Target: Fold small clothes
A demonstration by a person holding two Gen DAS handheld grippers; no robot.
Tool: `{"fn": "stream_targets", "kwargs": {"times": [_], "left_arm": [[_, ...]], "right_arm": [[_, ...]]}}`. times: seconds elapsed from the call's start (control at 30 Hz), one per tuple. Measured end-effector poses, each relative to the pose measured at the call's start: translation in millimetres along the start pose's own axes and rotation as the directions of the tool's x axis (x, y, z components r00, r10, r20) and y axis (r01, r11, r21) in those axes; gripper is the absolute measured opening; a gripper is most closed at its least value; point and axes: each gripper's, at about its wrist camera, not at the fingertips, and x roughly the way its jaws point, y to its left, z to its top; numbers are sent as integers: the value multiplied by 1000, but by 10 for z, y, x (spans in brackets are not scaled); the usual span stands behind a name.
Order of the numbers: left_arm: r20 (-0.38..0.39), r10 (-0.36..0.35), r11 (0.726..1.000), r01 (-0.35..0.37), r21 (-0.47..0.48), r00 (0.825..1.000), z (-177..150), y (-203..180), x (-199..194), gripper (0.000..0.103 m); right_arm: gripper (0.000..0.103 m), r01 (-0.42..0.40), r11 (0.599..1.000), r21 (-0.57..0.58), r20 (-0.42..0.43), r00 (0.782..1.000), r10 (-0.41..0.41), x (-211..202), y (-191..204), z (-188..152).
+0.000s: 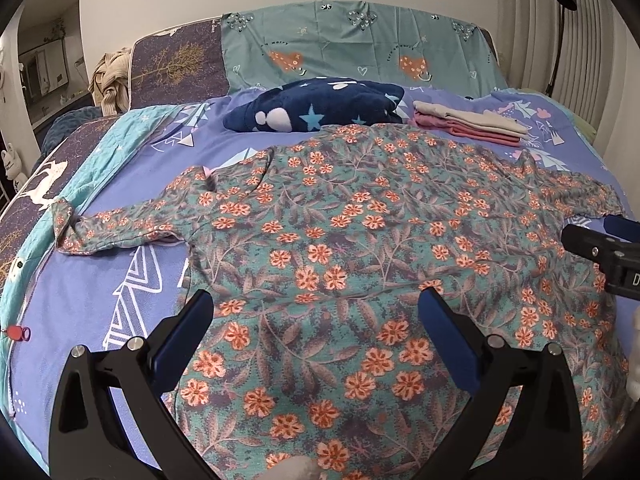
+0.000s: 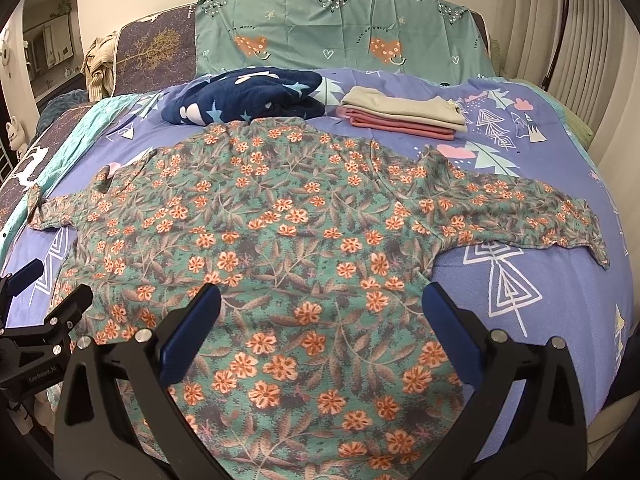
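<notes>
We hold both grippers low over a floral top [image 1: 344, 240] spread flat on the bed [image 1: 120, 280], sleeves out to either side. The top is teal w/ orange flowers and lies front-down or front-up, we can't tell which. Left sleeve [image 1: 120, 228] runs toward the bed's left edge, cuff a bit curled; right sleeve [image 2: 520, 216] reaches toward the right edge.

Left gripper [image 1: 316, 320]: jaws spread wide, nothing between them, hanging above the top's lower left part. Right gripper [image 2: 320, 312]: also spread wide, empty, above the lower right part, its right finger near the top's side edge. Whether the pads touch the fabric, we can't tell. In the right wrist view the left gripper shows at the far left; in the left wrist view the right gripper pokes in at the far right.

Beyond the top, near the headboard end: a navy star-print blanket [image 1: 320, 108] bunched up, touching the top's far edge, and just right of it a neat stack of folded clothes [image 2: 404, 116], beige over pink. A black lamp [image 2: 560, 20] stands by the curtain at far right.
</notes>
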Motion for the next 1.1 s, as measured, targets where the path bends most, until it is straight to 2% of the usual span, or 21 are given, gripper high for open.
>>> {"fn": "stream_targets", "kwargs": {"times": [0.63,0.77,0.97,1.07,1.1], "left_arm": [[-9,1,999,-2,-44,1000,-47,213,52,102],[-1,19,999,-19,-50,1000,-19,331,54,102],[-32,118,988,-121,-95,992,87,857,152,102],[-75,212,964,-221,-144,974,133,1351,260,102],[-102,259,945,-274,-177,961,149,1600,310,101]], "right_arm": [[101,3,1000,-11,-22,1000,-3,86,80,-3],[101,4,1000,-17,-29,1000,-4,120,118,4],[101,4,1000,-25,-37,999,-5,178,164,23],[101,8,1000,-23,-47,999,-9,222,165,24],[101,10,1000,-21,-50,999,-11,238,167,23]]}}
